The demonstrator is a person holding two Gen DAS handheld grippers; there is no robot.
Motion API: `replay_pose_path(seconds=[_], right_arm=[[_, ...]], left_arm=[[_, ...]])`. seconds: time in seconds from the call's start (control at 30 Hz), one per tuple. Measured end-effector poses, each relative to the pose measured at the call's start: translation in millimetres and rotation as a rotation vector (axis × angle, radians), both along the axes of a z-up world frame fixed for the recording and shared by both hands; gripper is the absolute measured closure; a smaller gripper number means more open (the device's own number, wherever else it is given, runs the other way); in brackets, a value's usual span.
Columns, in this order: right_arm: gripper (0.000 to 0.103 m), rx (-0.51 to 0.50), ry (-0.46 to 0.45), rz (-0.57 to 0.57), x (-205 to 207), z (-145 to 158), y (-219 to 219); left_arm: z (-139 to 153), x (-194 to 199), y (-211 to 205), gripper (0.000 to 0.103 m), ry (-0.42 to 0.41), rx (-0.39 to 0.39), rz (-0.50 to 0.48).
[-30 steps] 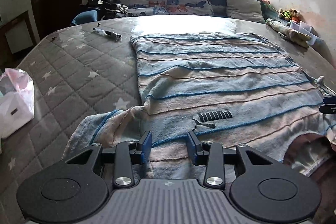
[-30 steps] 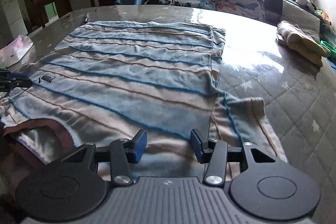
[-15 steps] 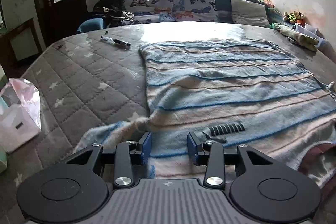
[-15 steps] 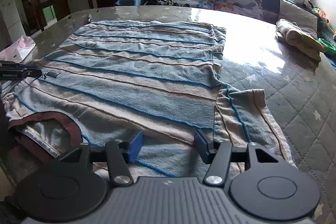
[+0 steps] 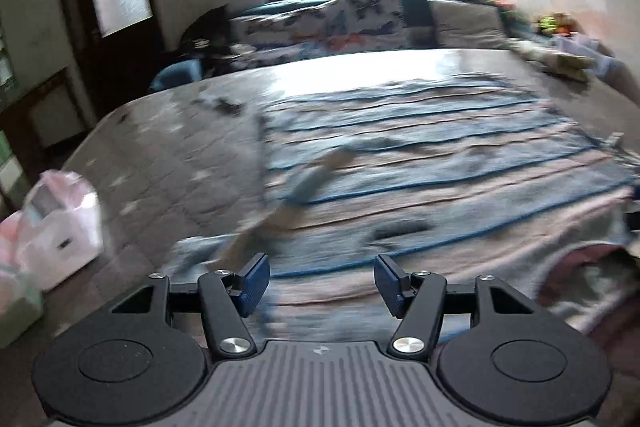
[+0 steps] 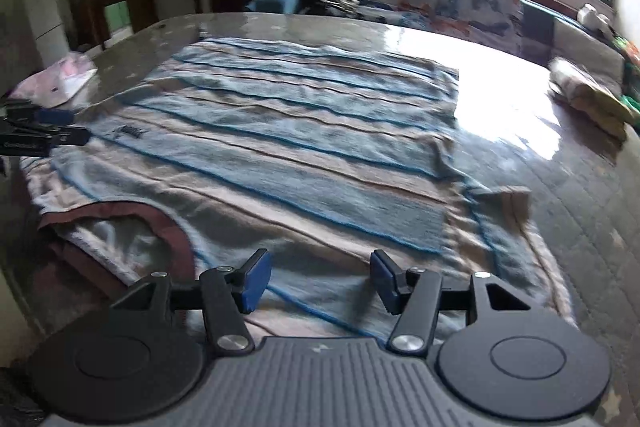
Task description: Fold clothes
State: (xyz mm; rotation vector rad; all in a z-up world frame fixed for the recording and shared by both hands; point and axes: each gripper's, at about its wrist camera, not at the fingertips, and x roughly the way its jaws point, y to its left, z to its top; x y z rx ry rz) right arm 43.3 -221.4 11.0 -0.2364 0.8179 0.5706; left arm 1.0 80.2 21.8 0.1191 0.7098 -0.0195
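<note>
Left wrist view: the left tool (image 5: 322, 281) has just been spreading its jaws, and they stand apart with nothing pinched; the striped shirt (image 5: 420, 163) lies under them, flat on the bed (image 5: 168, 163). Its short sleeve (image 5: 224, 251) at the near left edge has dropped back onto the mattress (released, I judge), so the sleeve fold is not yet made. A pink bag (image 5: 52, 223) sits off the bed's left edge, well apart; bare mattress is free left of the shirt.

Right wrist view: the right tool (image 6: 318, 281) has also been widening, jaws apart over the shoulder, gripping nothing. Its own sleeve (image 6: 504, 227) is spread flat just beside it. Open mattress beyond; folded cloth (image 6: 588, 95) lies far right.
</note>
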Motion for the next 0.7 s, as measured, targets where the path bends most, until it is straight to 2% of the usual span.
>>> replay_pose_path(seconds=[0.17, 0.33, 0.6, 0.7], right_arm=[[0.046, -0.028, -0.012, 0.097, -17, -3, 16], [0.046, -0.039, -0.008, 0.119, -28, 0, 12], [0.046, 0.017, -0.028, 0.113, -18, 5, 16], [0.045, 0.017, -0.009, 0.146, -20, -2, 24]], left_arm=[[-11, -10, -35, 0.041, -0.001, 0.056, -0.116], [-18, -21, -45, 0.040, -0.013, 0.094, -0.165], [-7, -10, -45, 0.038, -0.042, 0.085, -0.144], [-12, -9, -47, 0.038, -0.013, 0.070, -0.164]])
